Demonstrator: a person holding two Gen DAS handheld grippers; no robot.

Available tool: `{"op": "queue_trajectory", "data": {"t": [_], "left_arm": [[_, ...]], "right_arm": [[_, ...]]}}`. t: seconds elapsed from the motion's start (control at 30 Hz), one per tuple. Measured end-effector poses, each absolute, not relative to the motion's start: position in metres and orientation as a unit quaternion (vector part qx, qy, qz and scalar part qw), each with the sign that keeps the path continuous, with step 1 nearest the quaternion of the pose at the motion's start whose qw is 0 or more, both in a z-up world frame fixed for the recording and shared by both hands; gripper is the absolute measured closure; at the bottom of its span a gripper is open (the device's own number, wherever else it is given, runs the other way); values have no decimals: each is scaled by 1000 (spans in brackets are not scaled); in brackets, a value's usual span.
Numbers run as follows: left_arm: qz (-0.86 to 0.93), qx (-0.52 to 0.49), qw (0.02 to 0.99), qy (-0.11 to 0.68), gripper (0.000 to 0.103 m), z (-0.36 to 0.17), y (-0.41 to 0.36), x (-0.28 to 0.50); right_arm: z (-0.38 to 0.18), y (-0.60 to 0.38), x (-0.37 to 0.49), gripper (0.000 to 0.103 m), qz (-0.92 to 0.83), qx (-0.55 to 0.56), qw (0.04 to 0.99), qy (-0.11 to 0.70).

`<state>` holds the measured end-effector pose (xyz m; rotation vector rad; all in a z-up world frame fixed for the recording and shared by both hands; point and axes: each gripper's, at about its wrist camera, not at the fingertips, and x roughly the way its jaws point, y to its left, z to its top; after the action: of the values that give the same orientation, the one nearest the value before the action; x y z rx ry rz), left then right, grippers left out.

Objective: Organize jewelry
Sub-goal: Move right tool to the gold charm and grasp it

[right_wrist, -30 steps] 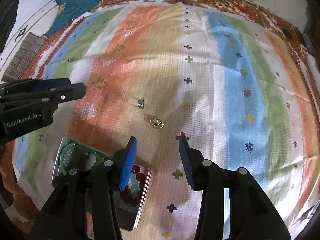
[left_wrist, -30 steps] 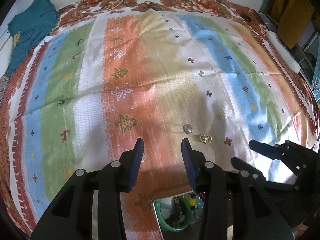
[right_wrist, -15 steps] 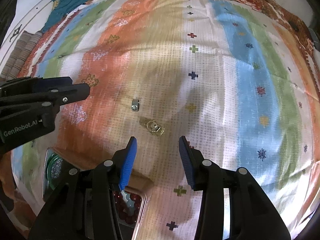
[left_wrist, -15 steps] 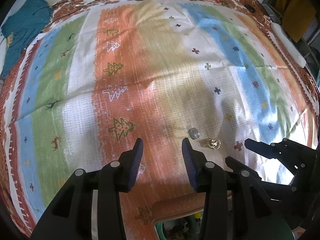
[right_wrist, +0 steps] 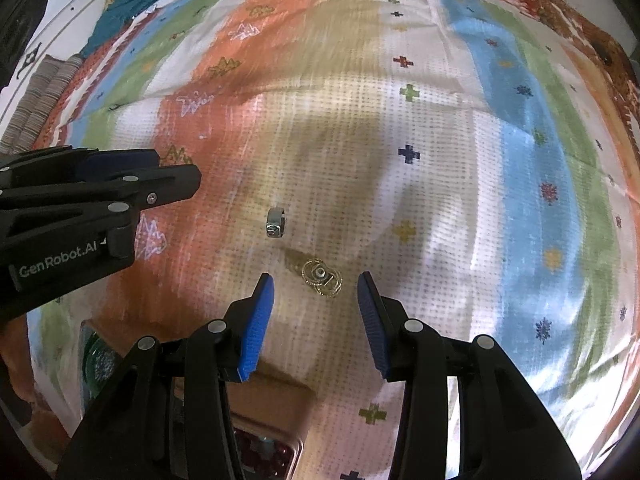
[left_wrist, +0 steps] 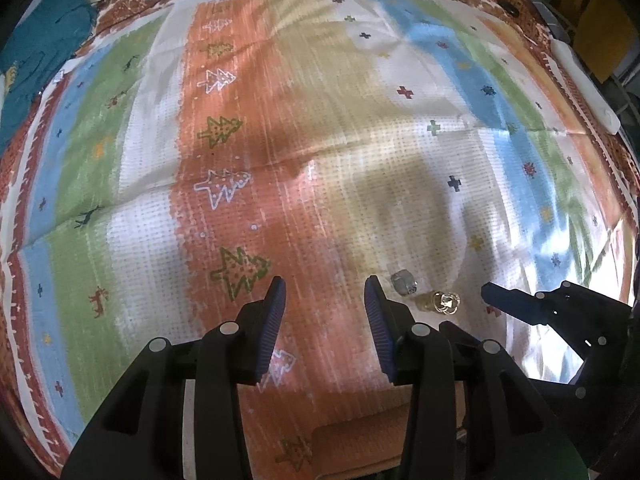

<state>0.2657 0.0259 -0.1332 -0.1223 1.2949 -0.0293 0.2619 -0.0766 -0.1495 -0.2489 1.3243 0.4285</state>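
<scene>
On the striped bedspread (right_wrist: 460, 208), we centre the right gripper's (right_wrist: 316, 296) parted, empty jaws over the gold ring (right_wrist: 322, 278), clear of the silver ring (right_wrist: 276, 222) just beyond it.

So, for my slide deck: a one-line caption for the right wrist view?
Open right gripper poised above a gold ring on the striped cloth, silver ring nearby.

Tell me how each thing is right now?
Left gripper: open, empty, above the cloth.
Right gripper: open, gold ring just ahead between its tips.
Silver ring: lying loose on the cloth.
Gold ring: lying flat, untouched.
Striped cloth: spread out, creased.
</scene>
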Motion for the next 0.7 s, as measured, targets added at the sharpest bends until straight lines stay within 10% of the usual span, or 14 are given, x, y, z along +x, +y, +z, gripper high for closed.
{"op": "queue_trajectory", "data": {"t": [0.7], "left_arm": [[-34,-46,785,617,62,-146,14,278]], "right_arm": [[-171,-77,274,86,188,-115,747,627]]}}
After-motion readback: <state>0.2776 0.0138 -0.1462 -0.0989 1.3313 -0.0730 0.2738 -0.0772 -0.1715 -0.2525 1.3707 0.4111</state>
